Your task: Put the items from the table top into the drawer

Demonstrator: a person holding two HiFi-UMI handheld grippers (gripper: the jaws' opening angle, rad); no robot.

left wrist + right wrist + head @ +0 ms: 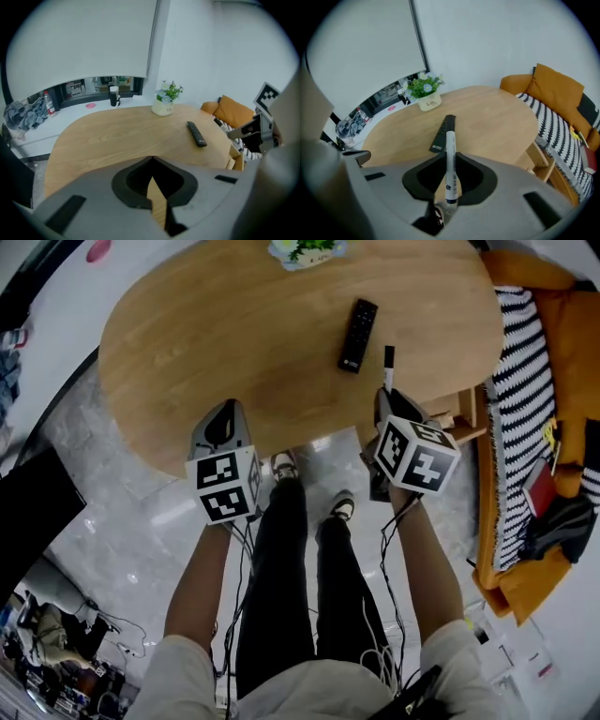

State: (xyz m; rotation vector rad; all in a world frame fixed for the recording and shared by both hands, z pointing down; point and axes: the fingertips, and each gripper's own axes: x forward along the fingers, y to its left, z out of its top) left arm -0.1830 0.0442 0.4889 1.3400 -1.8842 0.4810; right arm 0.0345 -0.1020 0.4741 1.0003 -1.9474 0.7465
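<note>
A black remote (357, 335) lies on the oval wooden table (234, 334), right of its middle. My right gripper (386, 395) hovers over the table's near right edge, shut on a white marker with a black cap (388, 360) that sticks out toward the remote. In the right gripper view the marker (450, 145) stands pinched between the jaws of that gripper (450, 157), with the remote (442, 134) just beyond it. My left gripper (225, 413) hangs over the near left edge. Its jaws (151, 159) meet at the tips with nothing between them.
A small pot of flowers (307, 249) stands at the table's far edge. A light wooden drawer frame (457, 418) shows under the table's right end. An orange sofa (562, 324) with a striped blanket (520, 390) runs along the right. The person's legs stand between the grippers.
</note>
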